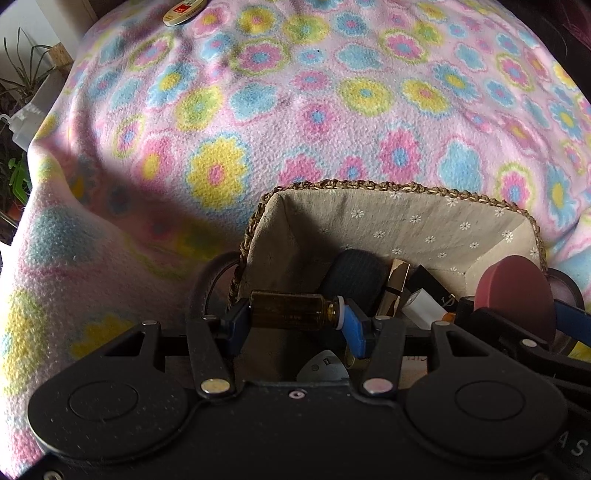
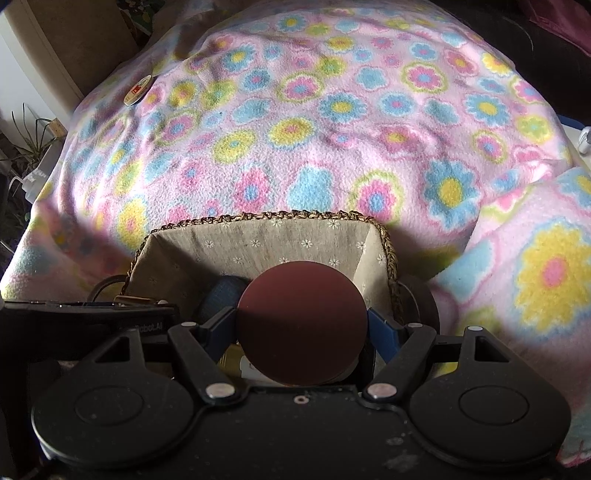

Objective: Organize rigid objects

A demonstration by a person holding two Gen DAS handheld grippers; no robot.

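Note:
My left gripper is shut on a small brown glass bottle, held crosswise above the open woven basket. Its blue pads press the bottle's base and its white neck. My right gripper is shut on a round maroon disc-shaped case, also over the basket; that case shows at the right of the left wrist view. Inside the basket lie a dark blue round object, a gold lipstick tube, and black and white small boxes.
The basket sits on a pink fleece blanket with a flower print that covers the whole surface. A small round tin lies at the blanket's far left edge, also seen as the tin. Potted plants stand beyond the left edge.

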